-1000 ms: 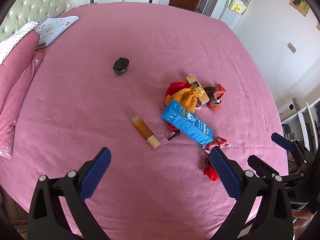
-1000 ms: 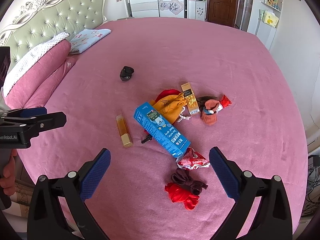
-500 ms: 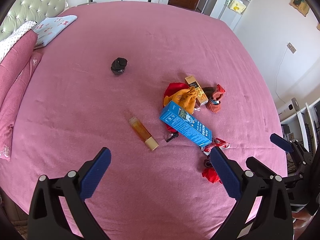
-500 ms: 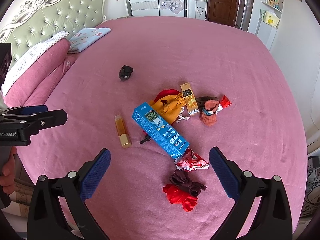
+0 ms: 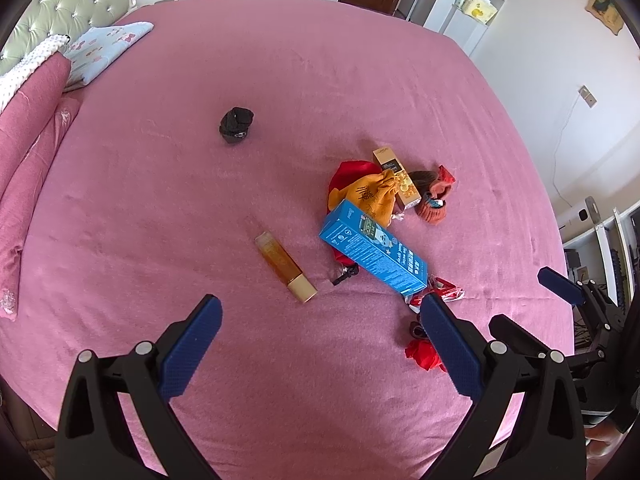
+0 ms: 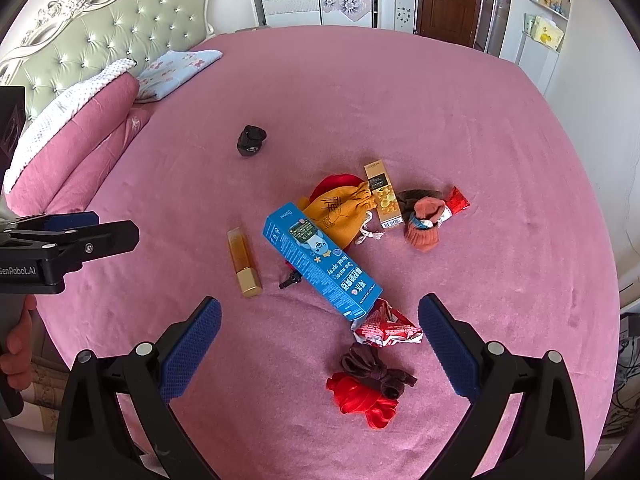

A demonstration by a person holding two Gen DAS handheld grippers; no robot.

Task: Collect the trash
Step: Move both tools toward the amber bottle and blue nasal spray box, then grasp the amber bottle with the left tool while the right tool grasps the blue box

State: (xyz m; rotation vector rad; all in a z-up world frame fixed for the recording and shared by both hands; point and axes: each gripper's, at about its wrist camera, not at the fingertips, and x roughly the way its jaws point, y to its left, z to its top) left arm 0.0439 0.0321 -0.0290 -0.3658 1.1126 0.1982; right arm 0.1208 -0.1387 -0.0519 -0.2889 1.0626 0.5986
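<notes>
Crumpled red-and-white foil wrapper [image 6: 387, 325] lies beside the blue cardboard box [image 6: 320, 255]; left gripper [image 5: 320, 344] and right gripper [image 6: 319, 342] hover spread wide, empty

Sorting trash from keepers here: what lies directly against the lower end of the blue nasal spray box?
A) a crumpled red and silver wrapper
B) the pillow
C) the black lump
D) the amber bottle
A: the crumpled red and silver wrapper sits at the lower end of the blue nasal spray box; the amber bottle lies apart.
</notes>
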